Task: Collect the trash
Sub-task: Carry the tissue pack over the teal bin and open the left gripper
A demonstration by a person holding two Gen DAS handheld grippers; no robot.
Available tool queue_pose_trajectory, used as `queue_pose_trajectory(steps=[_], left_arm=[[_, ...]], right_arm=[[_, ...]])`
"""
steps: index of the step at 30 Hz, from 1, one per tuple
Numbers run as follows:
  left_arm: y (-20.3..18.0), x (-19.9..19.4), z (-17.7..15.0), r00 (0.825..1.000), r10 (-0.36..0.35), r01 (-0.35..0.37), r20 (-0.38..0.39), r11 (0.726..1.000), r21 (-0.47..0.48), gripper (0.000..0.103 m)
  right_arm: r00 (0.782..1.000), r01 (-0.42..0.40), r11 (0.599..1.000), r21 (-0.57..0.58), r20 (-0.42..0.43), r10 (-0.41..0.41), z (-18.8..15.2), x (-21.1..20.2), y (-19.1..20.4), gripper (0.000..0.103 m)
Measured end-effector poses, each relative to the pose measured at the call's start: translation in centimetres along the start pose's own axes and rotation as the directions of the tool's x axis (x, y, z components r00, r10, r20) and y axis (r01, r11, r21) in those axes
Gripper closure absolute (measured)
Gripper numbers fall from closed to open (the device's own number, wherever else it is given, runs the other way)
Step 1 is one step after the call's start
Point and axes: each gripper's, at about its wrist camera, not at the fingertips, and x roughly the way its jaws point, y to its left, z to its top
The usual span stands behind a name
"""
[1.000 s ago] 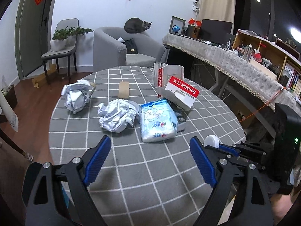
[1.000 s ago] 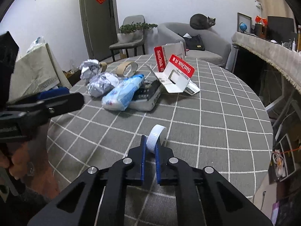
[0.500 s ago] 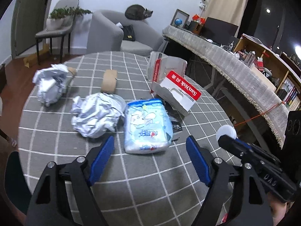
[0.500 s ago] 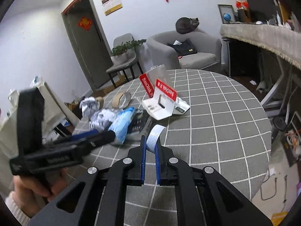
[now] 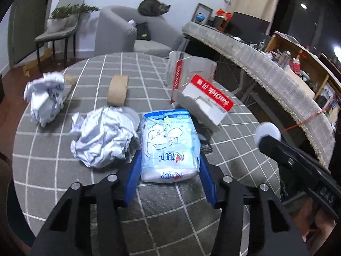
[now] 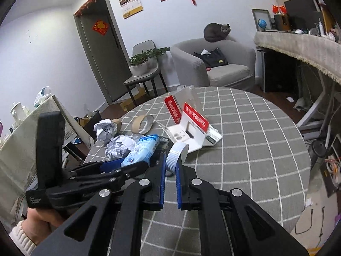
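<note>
table [image 5: 64, 192], dark item under tissue pack [image 5: 170, 143] unclear

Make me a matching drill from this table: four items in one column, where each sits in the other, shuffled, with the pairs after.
Items
1. white cap
2. blue tissue pack
3. tape roll
4. grey cat

Places
A. on the armchair back
B. standing on edge behind the crumpled paper
C. pinched in the right tongs
D. between the left tongs' fingers

Pairs: 1-C, 2-D, 3-B, 4-A
</note>
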Motion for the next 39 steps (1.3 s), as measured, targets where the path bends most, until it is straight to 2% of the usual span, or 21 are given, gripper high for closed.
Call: queue_pose_trajectory(steps=[8,13,21,27,29,31,39], left_arm=[[0.0,-3.6,0.6,0.996,-0.004,-0.001,0.085,0.998,0.066,0.049],[1.7,-6.7,0.6,0.980,0.092,-0.108,0.179,0.991,0.084,0.049],[7.3,-10.7,-0.3,0.951,0.208,-0.217,0.228,0.976,0.013,0.049],[11.7,-12.4,-1.9,0.933,0.301,-0.303,0.200,0.953,-0.021,0.049],[13.4,-12.6,-2.5,0.934,0.313,-0.311,0.174,0.950,-0.037,0.049],[15.1,-12.7,-3.2,0.924,0.350,-0.347,0.154,0.937,-0.043,0.049],[20.5,-13.1,-6.1,0.909,0.413,-0.410,0.051,0.910,-0.061,0.049]], right_arm=[[1.000,-0.021,1.000,-0.014,0.014,0.021,1.7,1.1,1.7,0.095],[0.998,-0.057,0.996,-0.063,-0.003,0.057,2.2,2.5,4.9,0.095],[0.990,-0.134,0.977,-0.166,-0.066,0.124,1.6,5.4,11.1,0.095],[0.979,-0.193,0.964,-0.182,-0.093,0.179,1.4,7.4,14.8,0.095],[0.975,-0.214,0.959,-0.185,-0.105,0.197,1.4,8.2,16.1,0.095],[0.971,-0.231,0.954,-0.191,-0.115,0.212,1.2,8.9,17.4,0.095],[0.950,-0.296,0.933,-0.204,-0.168,0.265,0.3,11.5,22.1,0.095]])
